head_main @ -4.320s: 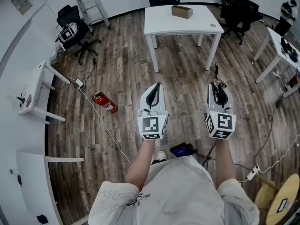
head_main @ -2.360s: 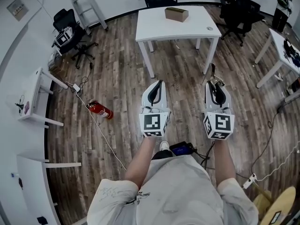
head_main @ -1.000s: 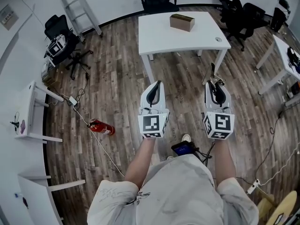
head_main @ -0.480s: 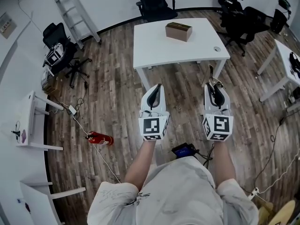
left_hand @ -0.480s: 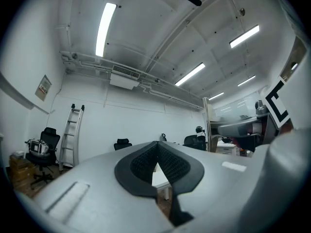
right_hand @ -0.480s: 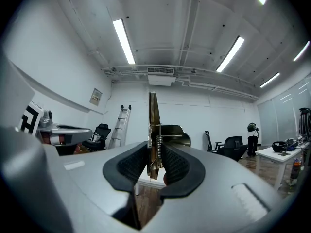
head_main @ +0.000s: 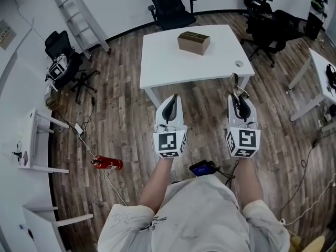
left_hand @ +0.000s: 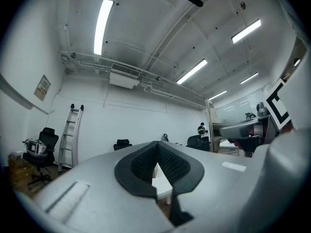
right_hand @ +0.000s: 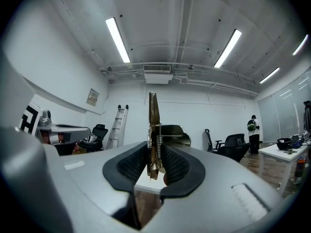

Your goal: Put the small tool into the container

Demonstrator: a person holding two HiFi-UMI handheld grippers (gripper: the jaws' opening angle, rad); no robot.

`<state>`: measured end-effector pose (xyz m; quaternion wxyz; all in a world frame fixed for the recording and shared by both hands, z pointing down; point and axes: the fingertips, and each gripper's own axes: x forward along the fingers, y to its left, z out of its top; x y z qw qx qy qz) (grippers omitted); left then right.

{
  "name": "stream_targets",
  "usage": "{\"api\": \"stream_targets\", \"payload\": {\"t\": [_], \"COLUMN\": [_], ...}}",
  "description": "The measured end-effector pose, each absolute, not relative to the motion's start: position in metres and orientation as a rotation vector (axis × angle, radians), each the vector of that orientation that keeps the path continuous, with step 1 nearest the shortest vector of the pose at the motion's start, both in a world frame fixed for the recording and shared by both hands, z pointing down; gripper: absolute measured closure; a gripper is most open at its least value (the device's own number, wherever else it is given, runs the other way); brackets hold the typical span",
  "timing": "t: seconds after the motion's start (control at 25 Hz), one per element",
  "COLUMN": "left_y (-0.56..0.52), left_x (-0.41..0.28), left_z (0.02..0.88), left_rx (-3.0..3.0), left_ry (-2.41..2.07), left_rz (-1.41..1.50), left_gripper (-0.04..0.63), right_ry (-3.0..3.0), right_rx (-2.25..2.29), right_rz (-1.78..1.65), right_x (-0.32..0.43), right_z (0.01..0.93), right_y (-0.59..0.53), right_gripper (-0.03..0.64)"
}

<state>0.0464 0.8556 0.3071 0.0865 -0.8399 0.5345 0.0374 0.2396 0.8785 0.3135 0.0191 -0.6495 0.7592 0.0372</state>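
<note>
Open-plan office or lab: white desk [head_main: 173,62] beyond the left tongs [head_main: 173,98], swivel chairs [head_main: 168,7], ladder [head_main: 79,14], strip lights [left_hand: 103,25].

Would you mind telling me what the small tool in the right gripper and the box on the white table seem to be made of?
The small tool looks like metal, brassy and glossy: it glints and carries a coiled spring. The box looks like matte brown cardboard, though wood is possible.

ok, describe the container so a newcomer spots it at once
Start at the white table mid-floor. The container sits toward its far edge: a brown box, far larger than the small round disc near the right edge.
</note>
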Motion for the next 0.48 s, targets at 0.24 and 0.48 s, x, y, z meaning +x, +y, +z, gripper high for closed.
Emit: {"api": "stream_targets", "payload": {"t": [0.24,0.48], "left_y": [0.722,0.572], "left_x": [0.122,0.114], "left_z": [0.305,0.341], "left_rx": [-2.503,-2.505], "left_ry": [1.623,1.611], "left_rz": [0.104,0.099], "left_gripper": [0.578,0.578], "right_ry": [2.361,2.352], "right_rx": [-1.998,-2.005], "right_rz": [0.109,0.106], "right_x": [0.319,0.311], "right_z": [0.310,0.346], "right_y": [0.744,0.593], "right_gripper": [0.525,0.525]}}
